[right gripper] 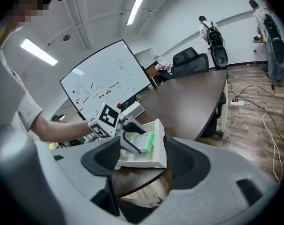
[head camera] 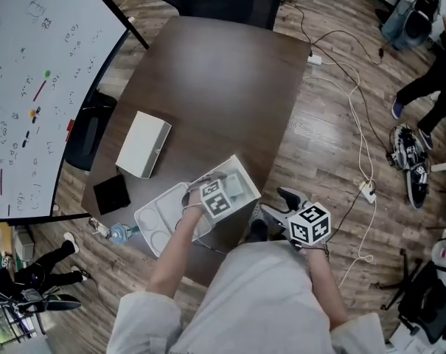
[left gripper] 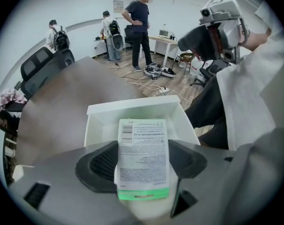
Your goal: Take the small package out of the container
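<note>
A white open container (head camera: 246, 184) stands at the near edge of the dark table (head camera: 208, 72). My left gripper (head camera: 224, 185) reaches into it from above. In the left gripper view the left gripper (left gripper: 142, 162) is shut on a small flat white package (left gripper: 142, 146) with printed text and a green bottom strip, held just over the container (left gripper: 99, 118). My right gripper (head camera: 276, 206) hangs off the table's near edge, to the container's right. In the right gripper view the right gripper (right gripper: 142, 162) is open with nothing in it, facing the container (right gripper: 157, 153), the package (right gripper: 144, 142) and the left gripper (right gripper: 127, 137).
A white moulded tray (head camera: 155, 223) lies left of the container. Farther left are a closed white box (head camera: 143, 144) and a black square item (head camera: 110, 192). A whiteboard (head camera: 31, 72) stands at the left. Cables (head camera: 359, 124) run over the floor on the right, where a person (head camera: 429, 87) stands.
</note>
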`<state>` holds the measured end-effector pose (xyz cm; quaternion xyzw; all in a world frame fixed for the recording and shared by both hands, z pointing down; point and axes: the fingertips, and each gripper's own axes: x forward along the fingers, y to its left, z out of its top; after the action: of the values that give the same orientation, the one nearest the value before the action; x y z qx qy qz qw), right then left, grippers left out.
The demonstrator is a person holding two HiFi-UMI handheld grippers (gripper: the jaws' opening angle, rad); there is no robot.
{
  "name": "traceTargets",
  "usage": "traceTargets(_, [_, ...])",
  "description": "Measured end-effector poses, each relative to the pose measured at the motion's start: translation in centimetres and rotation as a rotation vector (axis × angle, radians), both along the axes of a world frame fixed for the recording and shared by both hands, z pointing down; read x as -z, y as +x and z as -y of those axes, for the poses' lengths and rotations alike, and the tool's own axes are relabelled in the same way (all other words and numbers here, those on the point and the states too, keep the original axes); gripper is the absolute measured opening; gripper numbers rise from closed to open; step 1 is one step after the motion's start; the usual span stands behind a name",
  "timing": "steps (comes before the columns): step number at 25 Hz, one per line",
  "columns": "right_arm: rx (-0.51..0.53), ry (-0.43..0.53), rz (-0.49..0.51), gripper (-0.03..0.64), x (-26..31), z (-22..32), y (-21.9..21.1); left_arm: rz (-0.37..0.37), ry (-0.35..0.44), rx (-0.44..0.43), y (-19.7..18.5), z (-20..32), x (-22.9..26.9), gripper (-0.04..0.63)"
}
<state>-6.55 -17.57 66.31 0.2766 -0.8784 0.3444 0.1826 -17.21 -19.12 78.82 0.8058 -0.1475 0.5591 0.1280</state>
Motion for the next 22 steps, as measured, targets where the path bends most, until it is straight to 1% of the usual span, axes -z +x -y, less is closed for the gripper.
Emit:
traceTargets(7, [0.073, -0.015, -0.010, 0.311, 0.0, 0.2, -0.5, -0.064, 0.086, 0.175, -0.4, 0.8, 1.9, 0.321])
traceTargets(12, [0.164, -0.024, 0.002, 0.306, 0.3, 0.2, -2.1, -0.163, 0.159, 0.347, -0.5, 2.0, 4.7, 0.321])
traceTargets(16, [0.241, -0.022, 0.002, 0.305, 0.6, 0.0, -2.6, -0.195, 0.213, 0.476, -1.1, 2.2, 6.2, 0.321])
traceTargets(19, [0.281, -0.024, 0.003, 0.301, 0.7, 0.0, -2.5, -0.233, 0.248, 0.580, -1.6, 2.1, 7.3, 0.321])
traceTargets(22, [0.309, -0.030, 0.012, 0.299, 0.8, 0.2, -2.3, -0.254, 0.292, 0.666, -2.0, 2.0, 8.3, 0.321])
